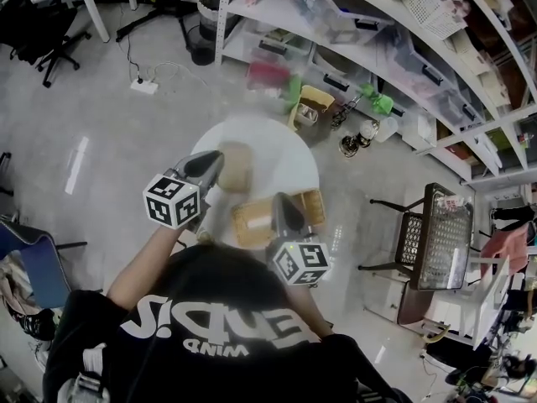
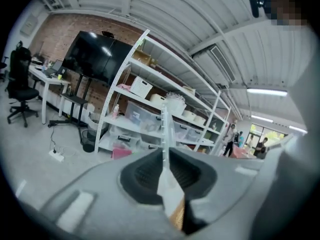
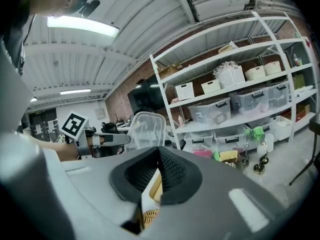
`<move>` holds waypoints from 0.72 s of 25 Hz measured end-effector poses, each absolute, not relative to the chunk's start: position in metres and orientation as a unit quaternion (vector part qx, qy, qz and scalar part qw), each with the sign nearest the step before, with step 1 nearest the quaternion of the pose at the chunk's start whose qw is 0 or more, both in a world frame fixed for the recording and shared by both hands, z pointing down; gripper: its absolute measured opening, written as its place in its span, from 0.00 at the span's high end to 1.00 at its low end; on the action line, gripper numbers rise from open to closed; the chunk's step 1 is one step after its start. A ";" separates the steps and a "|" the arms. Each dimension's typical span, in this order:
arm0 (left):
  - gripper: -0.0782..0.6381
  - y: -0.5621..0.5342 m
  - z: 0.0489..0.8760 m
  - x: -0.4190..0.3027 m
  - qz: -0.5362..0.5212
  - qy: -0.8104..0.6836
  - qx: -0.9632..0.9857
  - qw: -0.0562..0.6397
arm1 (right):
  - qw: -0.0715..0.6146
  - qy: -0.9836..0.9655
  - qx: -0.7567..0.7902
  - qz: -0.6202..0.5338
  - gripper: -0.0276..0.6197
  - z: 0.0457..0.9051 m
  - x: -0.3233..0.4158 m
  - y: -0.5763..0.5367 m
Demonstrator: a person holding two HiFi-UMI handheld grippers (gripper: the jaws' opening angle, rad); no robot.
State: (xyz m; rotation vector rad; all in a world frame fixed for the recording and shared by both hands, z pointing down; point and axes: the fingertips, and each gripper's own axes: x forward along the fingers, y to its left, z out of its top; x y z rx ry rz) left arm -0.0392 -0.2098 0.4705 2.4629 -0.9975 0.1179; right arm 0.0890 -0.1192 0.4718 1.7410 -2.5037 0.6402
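Observation:
My left gripper (image 1: 211, 168) is shut on a clear plastic lid (image 2: 164, 129), which I see edge-on in the left gripper view, standing up between the pads. In the right gripper view the same lid (image 3: 143, 130) stands upright beside the left gripper (image 3: 107, 140). My right gripper (image 1: 284, 206) hovers over a wicker basket (image 1: 245, 229) on the round white table (image 1: 289, 162). Its jaws meet at the tips, with a smooth tan piece (image 3: 155, 184) between the pads and the basket's weave (image 3: 147, 217) below.
White shelving (image 1: 377, 49) with clear storage bins runs along the back right. Green and yellow items and a small metal object sit on the floor by the shelves. A dark chair with a mesh tray (image 1: 440, 238) stands to the right. An office chair (image 1: 38, 23) is far left.

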 end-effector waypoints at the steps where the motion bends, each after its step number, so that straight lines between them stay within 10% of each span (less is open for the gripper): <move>1: 0.84 -0.206 0.466 -0.041 0.041 -0.365 0.900 0.233 | 0.012 -0.804 0.558 0.205 0.96 0.472 0.088 -0.119; 18: 0.84 -0.156 0.413 -0.072 0.011 -0.401 0.906 0.134 | 0.011 -0.810 0.558 0.181 0.96 0.460 0.087 -0.112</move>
